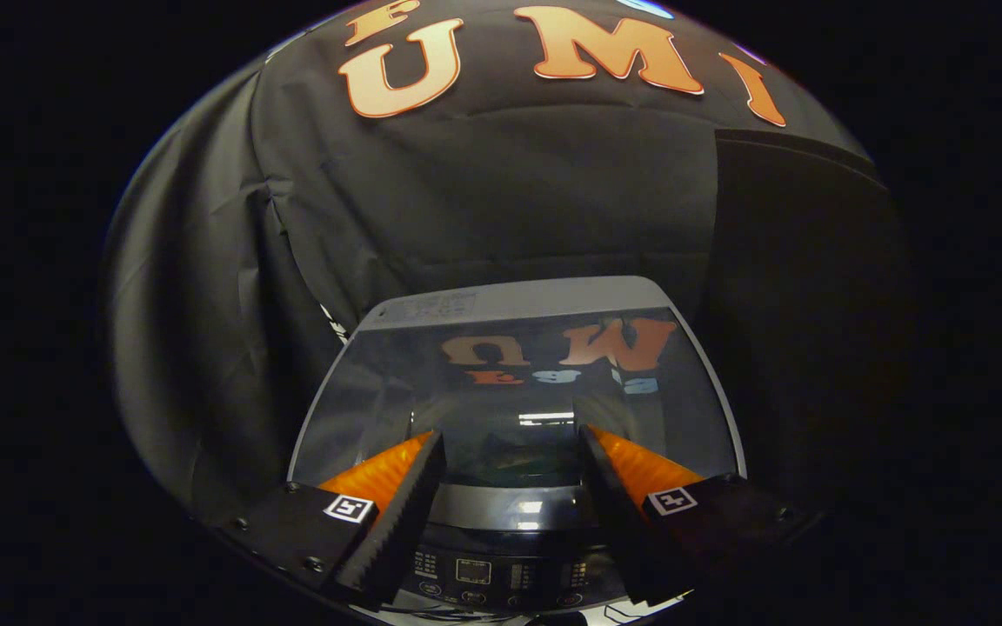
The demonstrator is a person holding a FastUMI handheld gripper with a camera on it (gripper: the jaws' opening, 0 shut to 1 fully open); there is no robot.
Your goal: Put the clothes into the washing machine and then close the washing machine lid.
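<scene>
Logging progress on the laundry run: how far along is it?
Looks nearly finished: the washing machine's glass lid lies flat and closed, with dark cloth dimly visible beneath. The gripper holds nothing, fingers open above the control panel. Nothing obvious remains.

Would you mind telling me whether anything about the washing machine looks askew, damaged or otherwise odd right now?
Nothing stands out. The washing machine's glass lid lies flat and closed, seated squarely in its grey frame, with no cloth caught at its edges. The gripper hovers over the lid's front edge, fingers open and holding nothing, above the control panel.
</scene>
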